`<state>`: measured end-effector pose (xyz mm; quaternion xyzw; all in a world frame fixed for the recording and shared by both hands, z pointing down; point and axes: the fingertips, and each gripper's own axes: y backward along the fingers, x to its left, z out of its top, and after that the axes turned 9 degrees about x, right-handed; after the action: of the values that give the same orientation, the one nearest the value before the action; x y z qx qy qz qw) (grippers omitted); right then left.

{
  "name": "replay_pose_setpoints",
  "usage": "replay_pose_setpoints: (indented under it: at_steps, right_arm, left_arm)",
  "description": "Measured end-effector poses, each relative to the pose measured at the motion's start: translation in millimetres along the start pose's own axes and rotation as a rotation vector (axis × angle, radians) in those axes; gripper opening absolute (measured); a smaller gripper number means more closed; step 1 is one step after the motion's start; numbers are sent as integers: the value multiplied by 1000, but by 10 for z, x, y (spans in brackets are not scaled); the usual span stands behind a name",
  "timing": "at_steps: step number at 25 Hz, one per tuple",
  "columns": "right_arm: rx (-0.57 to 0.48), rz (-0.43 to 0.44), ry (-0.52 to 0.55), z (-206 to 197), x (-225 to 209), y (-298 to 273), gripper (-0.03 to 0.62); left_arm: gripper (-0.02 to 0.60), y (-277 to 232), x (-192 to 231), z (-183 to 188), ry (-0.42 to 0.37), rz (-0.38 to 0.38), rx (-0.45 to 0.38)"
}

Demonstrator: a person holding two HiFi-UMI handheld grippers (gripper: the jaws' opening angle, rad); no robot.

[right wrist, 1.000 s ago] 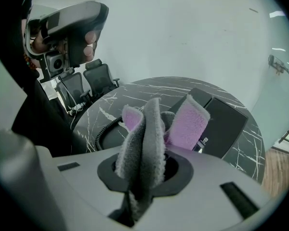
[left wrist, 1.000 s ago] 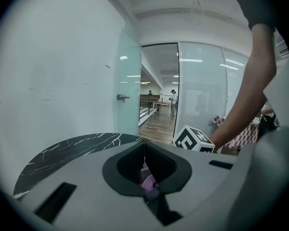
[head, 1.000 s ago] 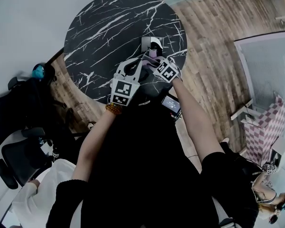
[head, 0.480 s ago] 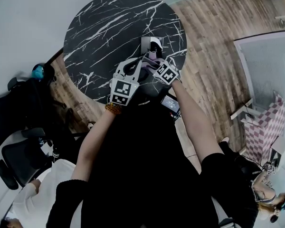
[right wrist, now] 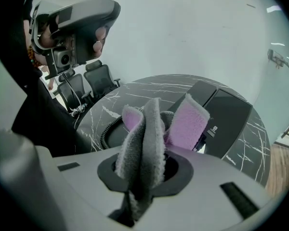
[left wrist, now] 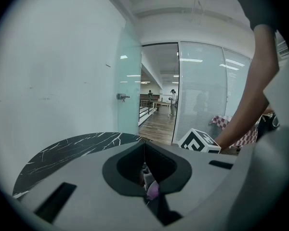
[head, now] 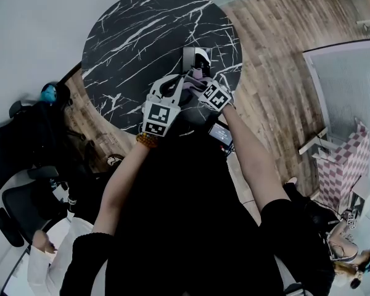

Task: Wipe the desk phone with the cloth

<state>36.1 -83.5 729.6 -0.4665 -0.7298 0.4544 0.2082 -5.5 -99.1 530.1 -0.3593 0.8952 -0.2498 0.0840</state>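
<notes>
Gripping the cloth [right wrist: 147,124] in the right tool [right wrist: 144,174], jaws pressed shut on a bunched fold of it, grey on the outside and pink within, standing up out of the jaws. Just beyond that tool and behind the cloth: the black desk phone [right wrist: 226,117], lying on the round dark table [right wrist: 135,91] with white veins, its coiled cord [right wrist: 106,131] ahead and to the tool's left. Cannot tell whether the cloth touches the phone. Up and to the left of the right tool: the left tool, held in a hand [right wrist: 100,32], with black office chairs [right wrist: 94,83] past the table's far edge behind it. Pinching a small grey-and-pink tip of the same cloth in the left tool [left wrist: 145,179], jaws closed to a narrow slit on it. Close to the right of the left tool: the right tool's marker cube [left wrist: 198,141], with a bare forearm [left wrist: 248,90] rising above it. Ahead and to the left of the left tool: a curve of the table top, then a plain white wall [left wrist: 58,71]. Straight ahead of it: a glass door [left wrist: 130,81] and a lit corridor with small, far-off figures. In the head view, both tools tip to tip over the table, just short of the phone, with the cloth held between them.
</notes>
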Motion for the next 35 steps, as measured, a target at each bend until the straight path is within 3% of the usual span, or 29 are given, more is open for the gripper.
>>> replay_pose_setpoints:
  at_steps: [15, 21, 28, 35]
  right_arm:
    - [5, 19, -7, -33, 52, -20, 67]
    - [4, 76, -99, -45, 75, 4, 69]
    - [-169, 114, -50, 296, -39, 407, 69]
    - [-259, 19, 16, 694, -484, 788, 69]
  left_arm:
    - [17, -14, 25, -3, 1, -4, 1]
    - [17, -11, 24, -18, 4, -1, 0]
    - [17, -2, 54, -24, 14, 4, -5]
    - [17, -5, 22, -17, 8, 2, -6]
